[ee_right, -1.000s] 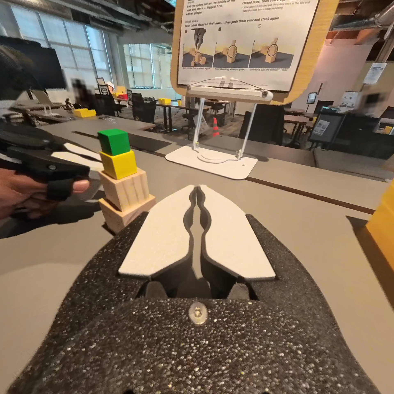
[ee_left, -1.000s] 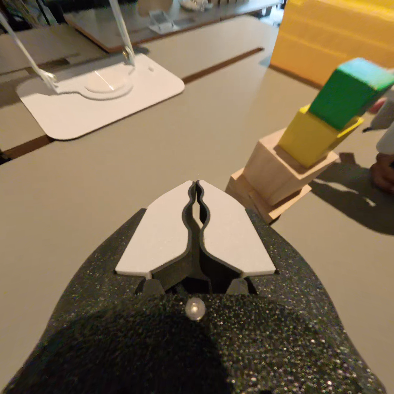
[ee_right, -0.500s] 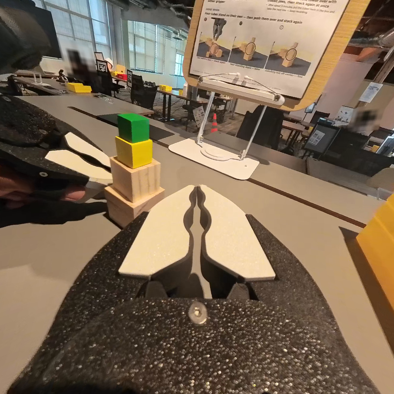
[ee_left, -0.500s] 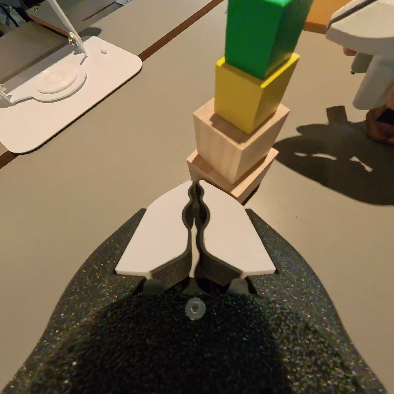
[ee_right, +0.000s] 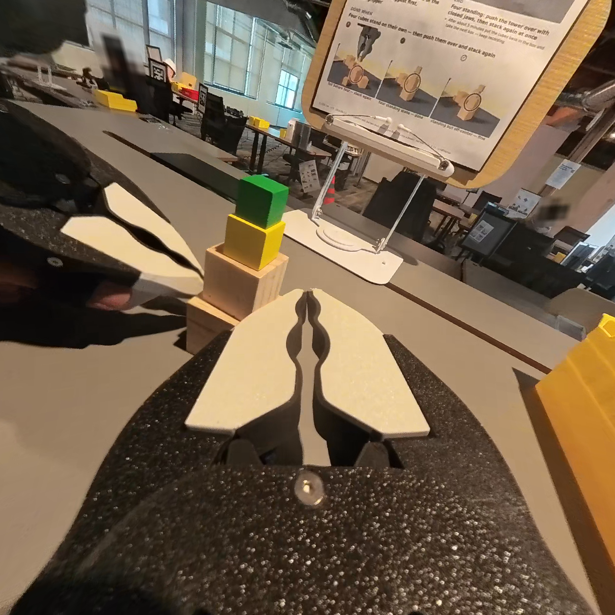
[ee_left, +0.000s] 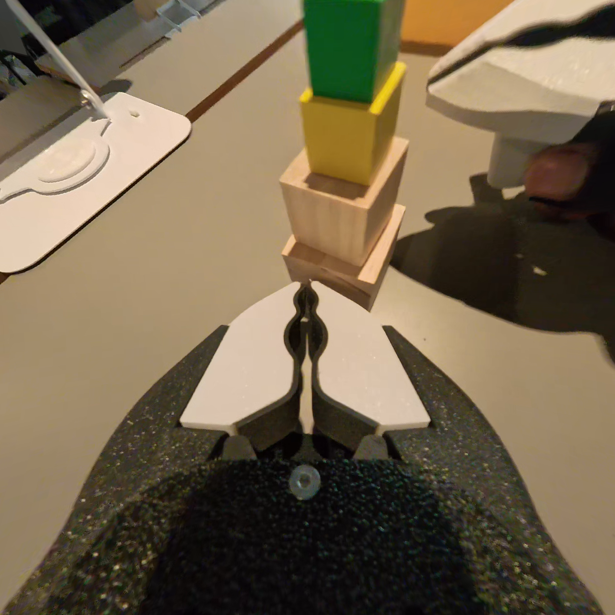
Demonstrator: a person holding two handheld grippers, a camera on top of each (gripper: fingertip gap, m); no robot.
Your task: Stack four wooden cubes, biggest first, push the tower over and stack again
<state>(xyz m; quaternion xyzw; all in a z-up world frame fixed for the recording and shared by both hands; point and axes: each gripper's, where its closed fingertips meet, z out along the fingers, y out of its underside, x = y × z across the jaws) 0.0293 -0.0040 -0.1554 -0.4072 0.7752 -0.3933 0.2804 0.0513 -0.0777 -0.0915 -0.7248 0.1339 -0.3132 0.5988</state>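
A tower of four cubes stands upright on the grey table: a large plain wooden cube (ee_left: 342, 276) at the bottom, a smaller plain wooden cube (ee_left: 336, 216), a yellow cube (ee_left: 342, 139) and a green cube (ee_left: 346, 46) on top. It also shows in the right wrist view, green cube (ee_right: 263, 199) topmost. My left gripper (ee_left: 306, 284) is shut and empty, its tips right at the tower's lower cubes; in the right wrist view it (ee_right: 196, 273) reaches the second cube (ee_right: 243, 283). My right gripper (ee_right: 307, 292) is shut and empty, close beside the tower.
A white stand base (ee_left: 76, 173) lies at the back left and carries an instruction board (ee_right: 432, 76). A yellow box (ee_right: 585, 392) sits at the right edge of the table. A hand (ee_left: 559, 173) holds the other gripper to the tower's right. About 10 centimetres separates my left fingertips from my right.
My left gripper has swung toward the tower and now has its shut tips against the lower cubes. My right gripper has moved closer to the tower. The tower stands as before.
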